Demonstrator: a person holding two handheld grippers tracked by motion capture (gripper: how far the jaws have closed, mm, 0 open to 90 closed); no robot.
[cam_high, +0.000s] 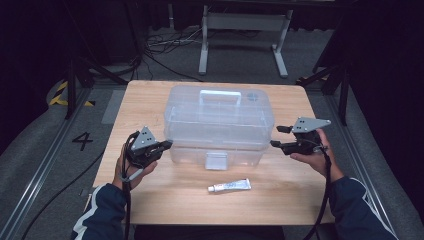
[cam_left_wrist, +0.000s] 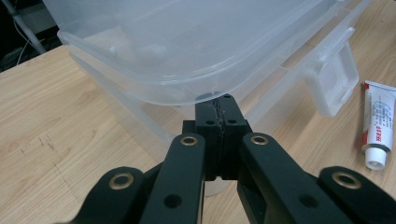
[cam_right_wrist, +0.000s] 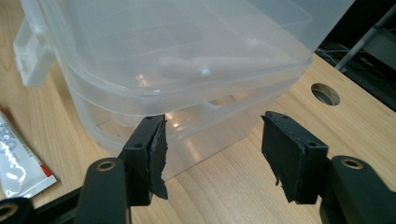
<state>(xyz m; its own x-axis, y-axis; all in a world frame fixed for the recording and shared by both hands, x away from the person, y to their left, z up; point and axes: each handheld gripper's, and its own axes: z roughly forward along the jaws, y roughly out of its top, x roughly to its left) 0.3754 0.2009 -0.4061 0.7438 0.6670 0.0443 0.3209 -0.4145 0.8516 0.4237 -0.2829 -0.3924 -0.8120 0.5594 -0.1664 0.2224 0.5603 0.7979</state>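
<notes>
A clear plastic storage box (cam_high: 220, 120) with a lid and a top handle stands in the middle of the wooden table (cam_high: 145, 100). A white tube (cam_high: 230, 186) lies in front of it. My left gripper (cam_high: 167, 144) is shut with nothing between its jaws. In the left gripper view, the left gripper (cam_left_wrist: 219, 100) has its tips right at the lid rim at the box (cam_left_wrist: 187, 46) corner. My right gripper (cam_high: 277, 136) stands open just off the box's right end. In the right gripper view, the box (cam_right_wrist: 187, 51) corner lies just beyond the right gripper (cam_right_wrist: 215, 121), apart from the pads.
The box's front latch (cam_left_wrist: 334, 81) hangs down near the tube (cam_left_wrist: 378, 123). A round hole (cam_right_wrist: 325, 93) is cut in the tabletop to the right of the box. A grey metal frame (cam_high: 245, 30) and cables stand on the floor behind the table.
</notes>
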